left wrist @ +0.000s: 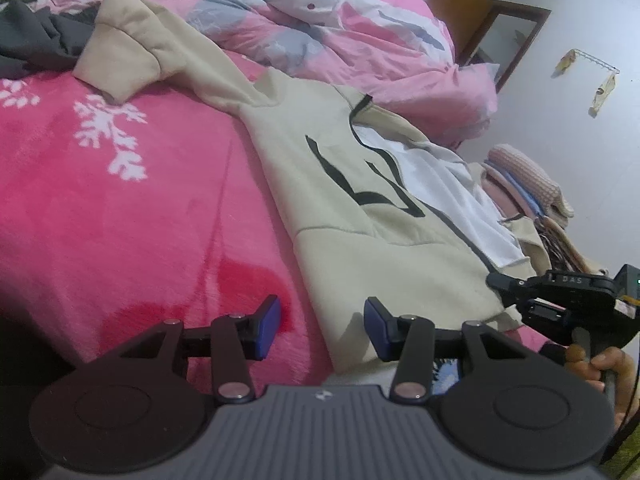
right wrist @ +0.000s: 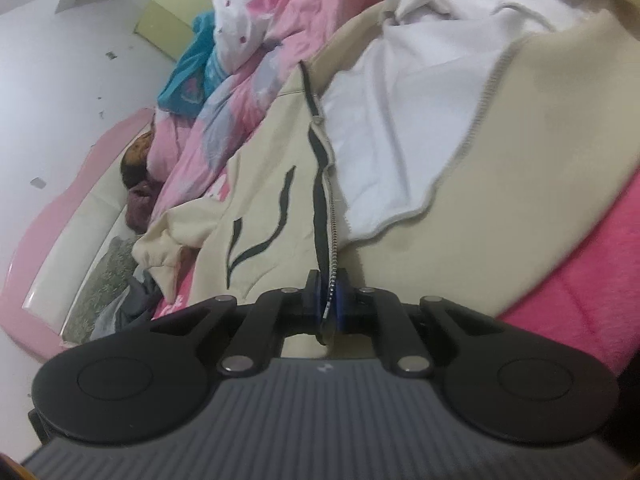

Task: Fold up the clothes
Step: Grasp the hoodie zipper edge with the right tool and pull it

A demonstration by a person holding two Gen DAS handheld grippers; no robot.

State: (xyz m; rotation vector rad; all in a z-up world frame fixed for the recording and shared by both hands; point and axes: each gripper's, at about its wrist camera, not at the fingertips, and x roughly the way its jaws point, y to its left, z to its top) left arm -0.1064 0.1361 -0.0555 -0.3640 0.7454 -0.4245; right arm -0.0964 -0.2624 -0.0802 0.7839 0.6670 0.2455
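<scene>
A beige zip-up hoodie with black wavy marks and a white lining lies spread on a pink blanket, one sleeve stretched to the far left. My left gripper is open and empty, low over the hoodie's bottom hem, with its left pad over the blanket. My right gripper is shut on the hoodie's zipper edge near the bottom hem. It also shows at the right edge of the left wrist view, held in a hand.
A crumpled pink quilt lies behind the hoodie. Dark grey clothing sits at the far left by the sleeve. A stack of folded cloths lies at the right. A wooden cabinet stands by the white wall.
</scene>
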